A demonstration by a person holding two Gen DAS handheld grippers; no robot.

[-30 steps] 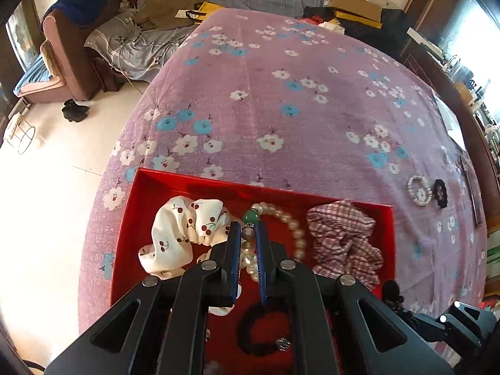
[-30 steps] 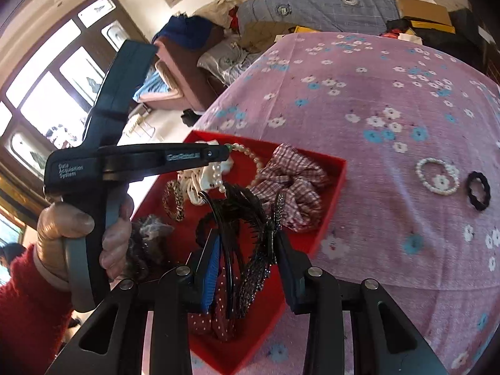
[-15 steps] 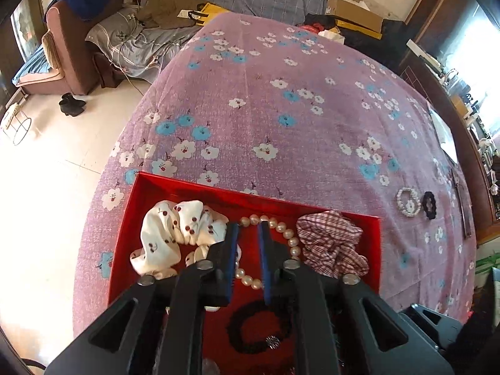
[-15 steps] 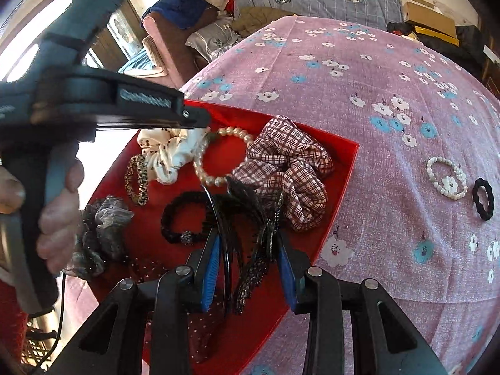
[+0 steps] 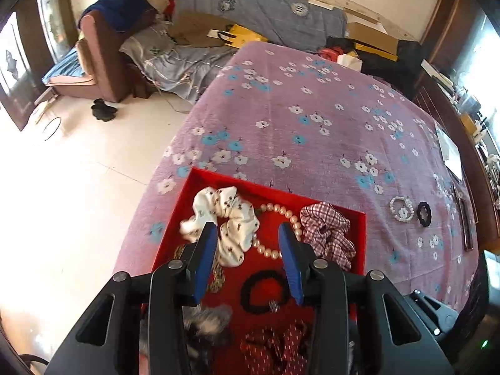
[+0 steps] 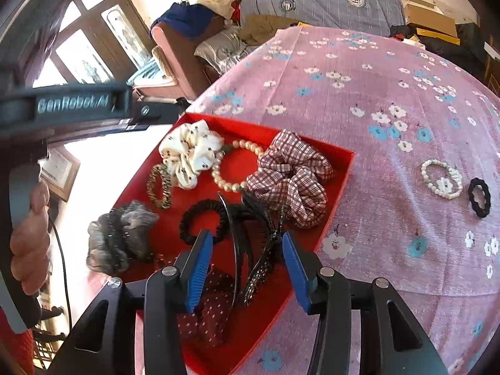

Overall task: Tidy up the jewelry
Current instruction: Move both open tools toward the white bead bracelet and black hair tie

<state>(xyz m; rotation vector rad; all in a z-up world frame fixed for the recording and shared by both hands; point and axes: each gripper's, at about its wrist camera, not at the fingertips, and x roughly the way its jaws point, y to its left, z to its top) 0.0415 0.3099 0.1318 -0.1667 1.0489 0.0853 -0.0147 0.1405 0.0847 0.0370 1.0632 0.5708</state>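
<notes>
A red tray (image 6: 340, 168) is sitting on a purple cloth (image 6: 390, 100) that is showing white and blue flowers. Inside, a cream scrunchie (image 6: 190, 153) is carrying small dark dots, a second scrunchie (image 6: 293, 175) is wearing maroon-and-white check, and a third (image 6: 212, 312) is showing dark red with pale spots. Blue pads (image 6: 200, 268) are lining black fingers.

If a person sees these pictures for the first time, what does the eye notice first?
First, the bright red tray at the near edge of the flowered purple bedspread, crowded with hair accessories: a plaid scrunchie, a pearl bracelet and a cream scrunchie. Two pieces lie outside on the cloth: a small pearl bracelet and a black hair tie.
</notes>
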